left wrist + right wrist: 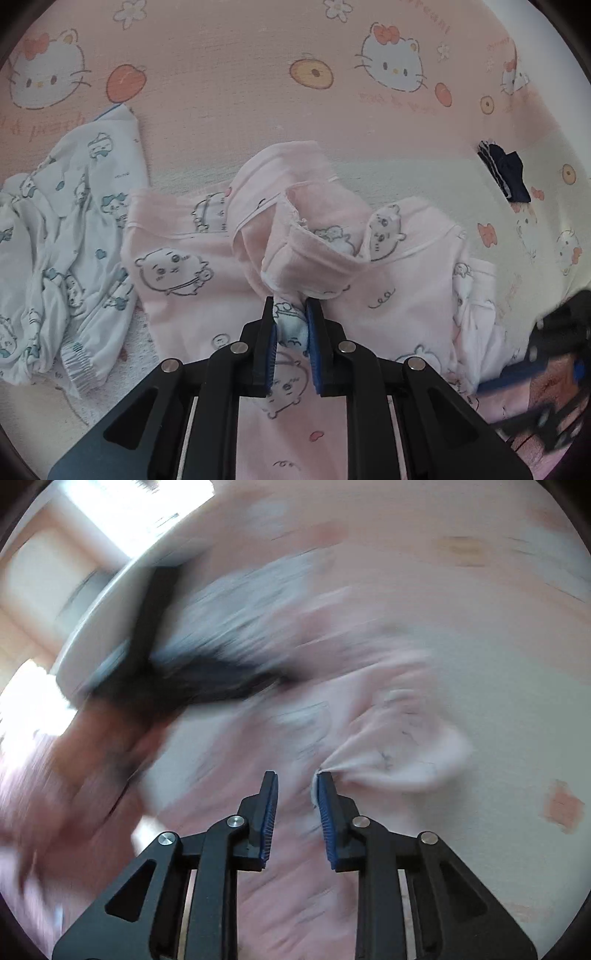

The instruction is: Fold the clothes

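Your left hand-held gripper [290, 325] points steeply down, pinching the pink garment [207, 291] bunched on the bed sheet [229, 74]; your right hand-held gripper [297, 801] stands narrowly apart, gripping nothing. Three garments: pink, white printed [74, 229], dark [506, 177].

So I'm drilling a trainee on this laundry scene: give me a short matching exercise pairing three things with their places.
Things:
1. pink garment
2. white blue-print garment
3. dark folded item

Places:
A. crumpled at the left of the left wrist view
B. far right, lying alone on the cat-print sheet
C. a fold pinched in the left gripper

Pairs: 1-C, 2-A, 3-B
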`<action>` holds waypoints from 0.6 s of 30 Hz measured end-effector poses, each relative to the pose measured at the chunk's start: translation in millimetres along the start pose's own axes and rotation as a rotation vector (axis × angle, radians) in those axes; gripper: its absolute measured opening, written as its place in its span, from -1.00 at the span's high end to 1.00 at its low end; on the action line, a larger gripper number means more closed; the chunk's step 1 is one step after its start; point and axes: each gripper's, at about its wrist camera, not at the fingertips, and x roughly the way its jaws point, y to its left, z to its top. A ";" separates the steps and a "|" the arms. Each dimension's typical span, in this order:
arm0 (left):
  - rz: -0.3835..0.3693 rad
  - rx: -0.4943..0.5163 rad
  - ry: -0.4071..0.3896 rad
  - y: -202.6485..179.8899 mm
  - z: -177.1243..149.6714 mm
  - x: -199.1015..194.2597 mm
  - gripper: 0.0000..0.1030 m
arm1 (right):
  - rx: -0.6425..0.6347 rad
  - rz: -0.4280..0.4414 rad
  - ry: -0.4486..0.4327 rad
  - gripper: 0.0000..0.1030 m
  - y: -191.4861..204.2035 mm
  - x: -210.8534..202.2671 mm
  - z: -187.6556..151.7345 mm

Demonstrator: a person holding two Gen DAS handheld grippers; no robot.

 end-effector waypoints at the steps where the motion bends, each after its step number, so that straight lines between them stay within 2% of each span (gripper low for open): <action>1: -0.007 -0.012 -0.010 0.6 -0.2 -3.7 0.63 | -0.013 -0.017 0.013 0.54 3.9 1.8 -2.5; 3: -0.023 -0.035 -0.030 1.7 -0.6 -11.2 0.54 | 0.071 -0.057 -0.013 0.43 -9.0 -4.2 -2.2; 7: -0.065 -0.060 -0.082 6.7 7.3 -19.4 0.34 | 0.367 -0.141 -0.183 0.08 -60.5 -25.8 3.4; 9: -0.099 -0.075 -0.080 6.8 11.0 -12.8 0.33 | 0.505 -0.184 -0.245 0.02 -85.9 -29.9 4.0; 12: -0.117 -0.066 -0.058 -4.7 13.9 4.2 0.33 | 0.606 -0.169 -0.190 -0.03 -107.8 -10.7 -7.3; 14: -0.114 -0.046 -0.053 -11.8 13.0 10.0 0.34 | 0.592 -0.157 -0.154 -0.04 -104.7 6.0 -8.8; 15: -0.111 -0.032 -0.055 -13.5 11.5 10.2 0.37 | 0.542 -0.173 -0.143 -0.01 -94.8 8.4 -5.4; 17: -0.102 0.000 -0.063 -18.7 9.5 7.2 0.80 | 0.438 -0.179 -0.110 0.72 -72.8 11.9 1.0; 18: -0.095 0.017 -0.069 -22.2 9.1 4.1 0.80 | 0.392 -0.161 -0.088 0.73 -61.7 14.1 3.8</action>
